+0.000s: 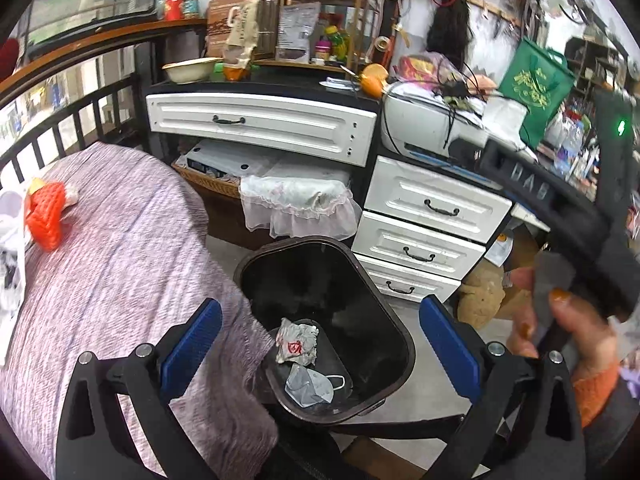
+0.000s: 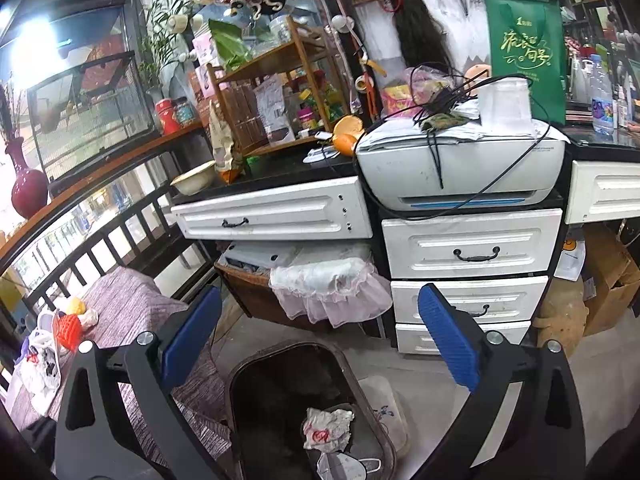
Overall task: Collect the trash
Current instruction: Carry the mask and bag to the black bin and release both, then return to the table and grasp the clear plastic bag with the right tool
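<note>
Two crumpled scraps (image 1: pixel 297 340) in dark bin (image 1: pixel 400 332)

Trash bin (image 1: pixel 400 344) mouth unobstructed from above, bed (image 1: pixel 120 280) touching one side, drawers (image 1: pixel 420 232) close behind

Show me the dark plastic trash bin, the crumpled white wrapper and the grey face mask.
dark plastic trash bin (image 1: pixel 404 344), left wrist view, right rim.
crumpled white wrapper (image 1: pixel 297 340), left wrist view, middle.
grey face mask (image 1: pixel 308 388), left wrist view, middle.

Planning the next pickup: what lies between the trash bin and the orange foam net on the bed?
Only bare purple bedspread between the bin and orange net, per the left wrist view.
</note>
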